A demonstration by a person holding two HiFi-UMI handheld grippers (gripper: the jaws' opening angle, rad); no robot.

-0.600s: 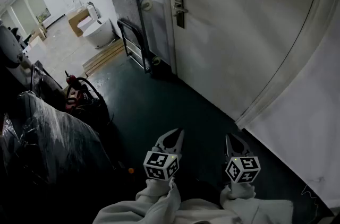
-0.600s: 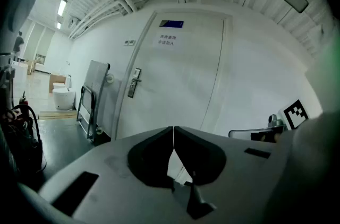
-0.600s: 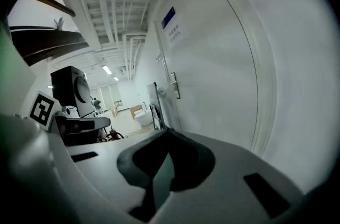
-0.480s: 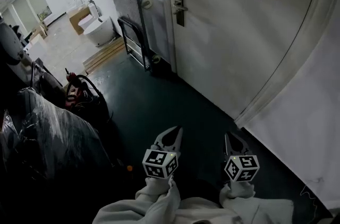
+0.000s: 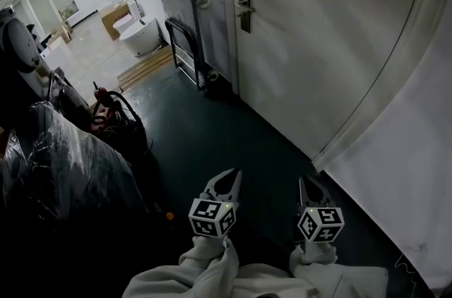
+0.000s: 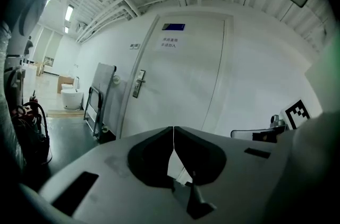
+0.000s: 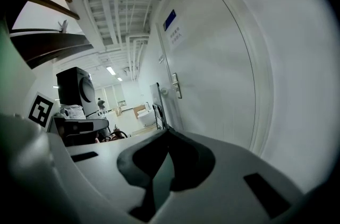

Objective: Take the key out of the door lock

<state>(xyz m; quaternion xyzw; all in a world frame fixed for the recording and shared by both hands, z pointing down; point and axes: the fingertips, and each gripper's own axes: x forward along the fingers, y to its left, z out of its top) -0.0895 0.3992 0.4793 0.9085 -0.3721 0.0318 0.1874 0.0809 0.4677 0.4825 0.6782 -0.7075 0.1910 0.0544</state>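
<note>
Filling the left edge of the floor (image 5: 212, 141), a plastic-wrapped bundle (image 5: 70, 169) lies dark, with a red object (image 5: 106, 111) and its black hoses just behind it. Toward the floor's far left corner a white toilet (image 5: 141, 35) stands beside a cardboard box (image 5: 113, 18). Planks (image 5: 145, 69) lie flat in front of them. A folded cart (image 5: 185, 35) leans upright against the wall at the floor's far edge, just left of the door (image 5: 325, 42).

The door is closed. Its lock (image 5: 244, 6), a metal plate with a lever handle, sits at the door's left edge. The key is too small to make out there in any view. In the left gripper view a blue sign (image 6: 173, 27) sits high on the door, above a printed notice.

Both tools are held low over the floor's near edge, side by side, pointing toward the door and well apart from the lock. The left tool (image 5: 234, 176) has its jaws together, tips meeting, with nothing between them. The right tool (image 5: 304, 181), just beside it, also has its jaws together and holds nothing. Behind the jaws sit the marker cubes (image 5: 212, 217), and white sleeves (image 5: 212, 268) show at the bottom of the head view.
</note>
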